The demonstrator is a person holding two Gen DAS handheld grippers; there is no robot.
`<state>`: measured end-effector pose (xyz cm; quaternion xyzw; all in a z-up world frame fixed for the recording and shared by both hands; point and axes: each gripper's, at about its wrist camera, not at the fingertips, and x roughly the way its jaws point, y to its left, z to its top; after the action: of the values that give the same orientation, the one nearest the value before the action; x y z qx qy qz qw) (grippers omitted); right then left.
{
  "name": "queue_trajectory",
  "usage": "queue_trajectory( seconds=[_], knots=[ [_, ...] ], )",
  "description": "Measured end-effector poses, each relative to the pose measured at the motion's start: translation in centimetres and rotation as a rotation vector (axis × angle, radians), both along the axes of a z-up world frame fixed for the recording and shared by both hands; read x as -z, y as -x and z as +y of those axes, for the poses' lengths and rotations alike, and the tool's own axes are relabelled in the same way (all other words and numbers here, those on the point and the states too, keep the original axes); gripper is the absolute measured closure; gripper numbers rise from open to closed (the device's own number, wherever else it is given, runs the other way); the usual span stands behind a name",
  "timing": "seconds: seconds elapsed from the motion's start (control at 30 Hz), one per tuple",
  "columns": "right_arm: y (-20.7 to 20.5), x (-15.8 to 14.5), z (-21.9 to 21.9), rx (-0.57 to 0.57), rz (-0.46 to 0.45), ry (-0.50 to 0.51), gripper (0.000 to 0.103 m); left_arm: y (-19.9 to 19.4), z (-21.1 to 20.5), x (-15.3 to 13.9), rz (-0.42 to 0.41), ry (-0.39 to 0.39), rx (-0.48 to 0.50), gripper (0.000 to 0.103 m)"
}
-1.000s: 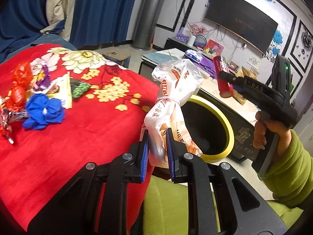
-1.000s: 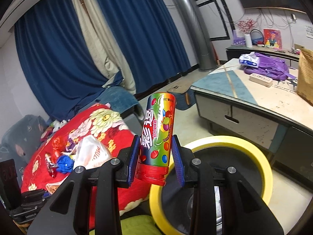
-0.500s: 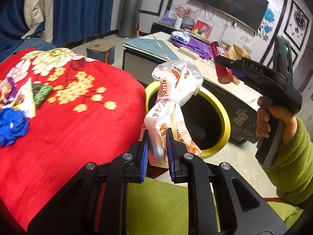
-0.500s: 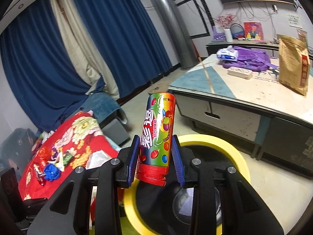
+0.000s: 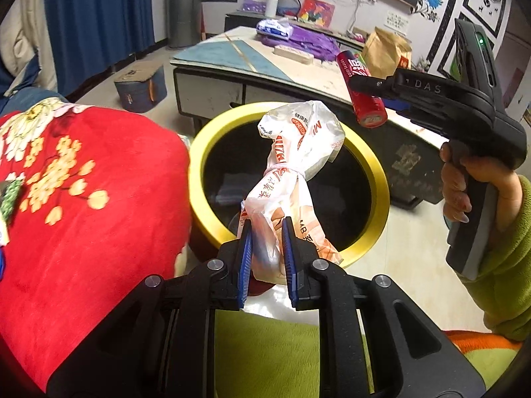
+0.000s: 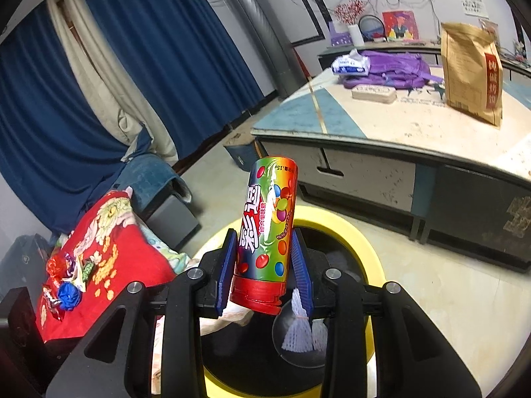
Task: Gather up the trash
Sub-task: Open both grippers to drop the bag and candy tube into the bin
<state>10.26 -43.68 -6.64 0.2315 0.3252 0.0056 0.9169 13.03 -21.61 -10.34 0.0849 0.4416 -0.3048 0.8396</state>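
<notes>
My left gripper (image 5: 267, 258) is shut on a knotted white plastic bag (image 5: 292, 165) with red print, held over the near rim of a yellow-rimmed black trash bin (image 5: 375, 169). My right gripper (image 6: 265, 265) is shut on a colourful candy tube (image 6: 268, 229) with a red base, held upright above the same bin (image 6: 361, 248). In the left wrist view the right gripper (image 5: 368, 91) holds the tube (image 5: 360, 89) above the bin's far right rim. White foam netting (image 6: 303, 328) lies inside the bin.
A red flowered blanket (image 5: 83, 199) lies left of the bin, with loose wrappers (image 6: 66, 278) on it. A low table (image 6: 415, 126) behind the bin holds a brown paper bag (image 6: 473, 73) and a purple bag (image 6: 385, 69). Green fabric (image 5: 265, 355) is below.
Both grippers have moved right, off the blanket and over the bin, each keeping its item. The bin now fills the middle of both views.
</notes>
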Motion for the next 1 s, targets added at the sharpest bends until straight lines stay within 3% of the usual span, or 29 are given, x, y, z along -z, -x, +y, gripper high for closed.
queue_trajectory(
  seconds=[0.3, 0.5, 0.57, 0.63, 0.7, 0.73, 0.87, 0.93, 1.0],
  knots=[
    [-0.6, 2.2, -0.3, -0.005, 0.064, -0.041, 0.071, -0.4, -1.6, 1.4, 0.024, -0.032, 0.036, 0.09],
    [-1.2, 3.2, 0.0, -0.029, 0.098, -0.06, 0.071, -0.7, -1.3, 1.3, 0.038, -0.01, 0.018, 0.084],
    [-1.3, 3.4, 0.2, -0.033, 0.109, -0.066, 0.07, -0.7, -1.1, 1.0, 0.026, -0.004, 0.004, 0.072],
    [-1.3, 3.3, 0.1, -0.024, 0.109, -0.072, 0.066, -0.5, -0.8, 0.6, 0.003, -0.005, -0.011, 0.05],
    [-1.2, 3.3, -0.1, -0.013, 0.107, -0.077, 0.057, -0.5, -0.4, 0.1, -0.008, 0.017, -0.026, 0.047],
    [-1.2, 3.2, -0.2, -0.006, 0.105, -0.076, 0.055, -0.5, -0.2, -0.1, -0.012, 0.021, -0.035, 0.041],
    [-1.0, 2.7, -0.3, 0.004, 0.093, -0.063, 0.054, -0.4, 1.0, -0.9, -0.033, 0.055, -0.08, 0.03],
    [-0.9, 2.4, -0.1, -0.002, 0.083, -0.054, 0.053, -0.4, 1.6, -1.3, -0.043, 0.066, -0.106, 0.017],
    [-0.8, 2.0, 0.2, -0.005, 0.073, -0.041, 0.05, -0.5, 2.3, -1.8, -0.055, 0.08, -0.127, 0.011]
  ],
)
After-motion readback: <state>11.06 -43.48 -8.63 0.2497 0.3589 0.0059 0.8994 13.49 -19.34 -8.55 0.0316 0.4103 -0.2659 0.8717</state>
